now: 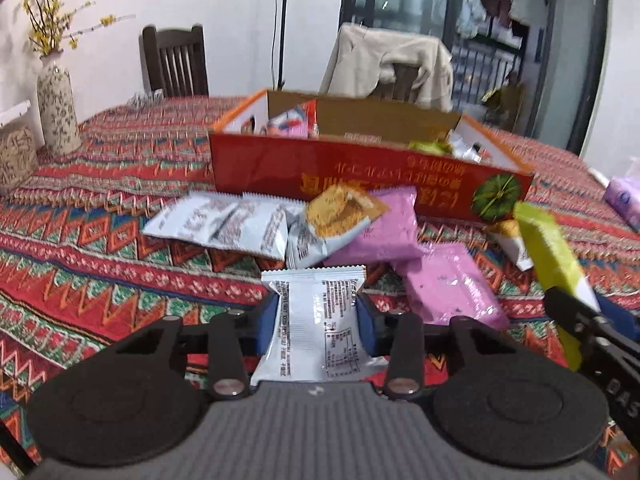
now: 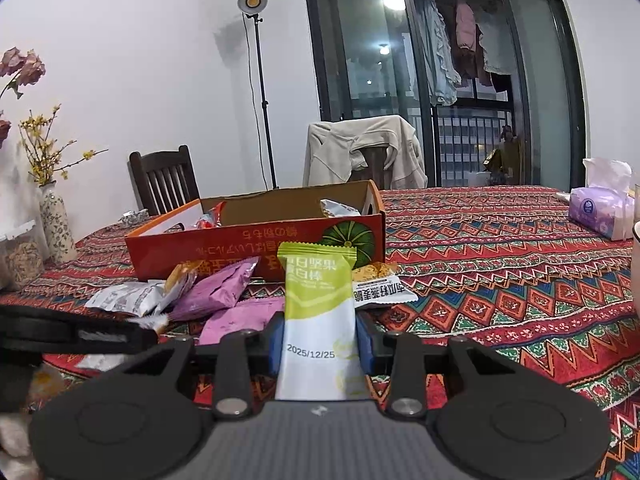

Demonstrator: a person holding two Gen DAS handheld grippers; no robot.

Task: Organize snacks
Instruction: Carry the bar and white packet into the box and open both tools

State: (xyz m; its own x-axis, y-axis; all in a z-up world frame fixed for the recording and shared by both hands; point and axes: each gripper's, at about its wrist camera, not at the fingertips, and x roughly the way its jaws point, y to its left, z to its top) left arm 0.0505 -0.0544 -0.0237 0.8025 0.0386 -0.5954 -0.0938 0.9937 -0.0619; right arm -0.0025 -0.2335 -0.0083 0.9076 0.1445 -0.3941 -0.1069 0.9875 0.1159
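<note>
right gripper (image 2: 320, 340) pinches green packet (image 2: 318, 304) — long axis forward.

The left tongs (image 1: 316, 316) and right tongs (image 2: 320, 344) are matt black plastic with blue pads and bare metal rivets; a ribbed grey plate sits at each base. The white packet (image 1: 316, 320) and green packet (image 2: 318, 312) look like smooth, faintly glossy plastic film with crimped ends; the purple packets (image 1: 384, 228) are shinier and crinkled. The box (image 1: 360, 176) is cardboard, printed red and glossy outside, plain brown and matt inside. A woven patterned cloth (image 2: 500, 280) covers the worktop. The vase (image 1: 58, 116) looks like glazed ceramic. The chair (image 2: 166, 178) is dark wood.
</note>
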